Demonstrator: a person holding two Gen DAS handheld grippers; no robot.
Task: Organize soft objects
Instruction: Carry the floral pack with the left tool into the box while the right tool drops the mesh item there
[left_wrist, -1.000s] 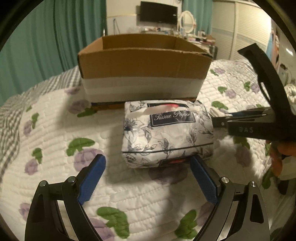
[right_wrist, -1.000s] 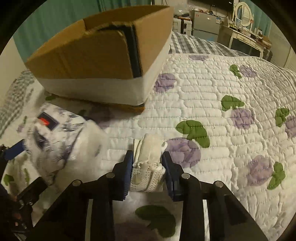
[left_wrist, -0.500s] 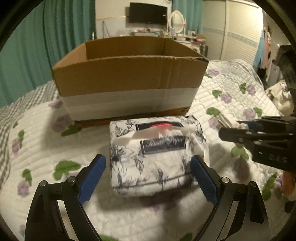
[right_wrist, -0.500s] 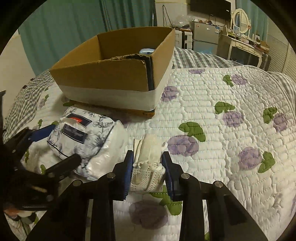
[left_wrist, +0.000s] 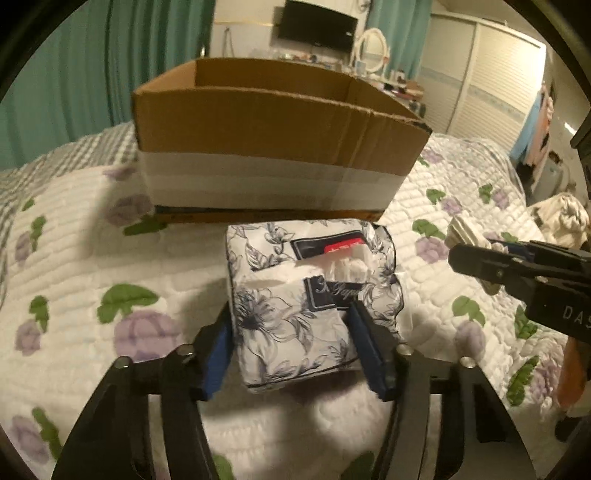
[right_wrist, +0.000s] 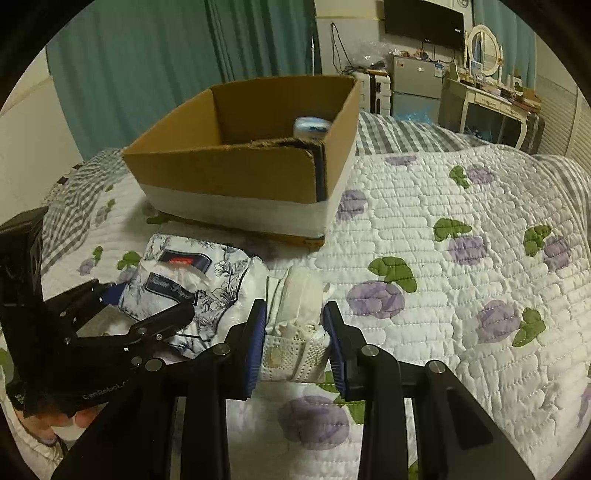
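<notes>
Left gripper (left_wrist: 293, 347) was wide open a sec ago, now closing w/ pads squeezing the tissue pack (left_wrist: 310, 295). Right gripper (right_wrist: 297, 332) stays clamped on white cloth bundle (right_wrist: 295, 321). Cardboard box (left_wrist: 273, 147) straight ahead, prob next stop.

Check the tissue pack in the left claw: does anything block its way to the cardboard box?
Nothing visible does. The tissue pack sits between the closing left claw pads, directly before the cardboard box, whose top is open. It must clear the near wall; the right claw holds a white bundle alongside.
</notes>
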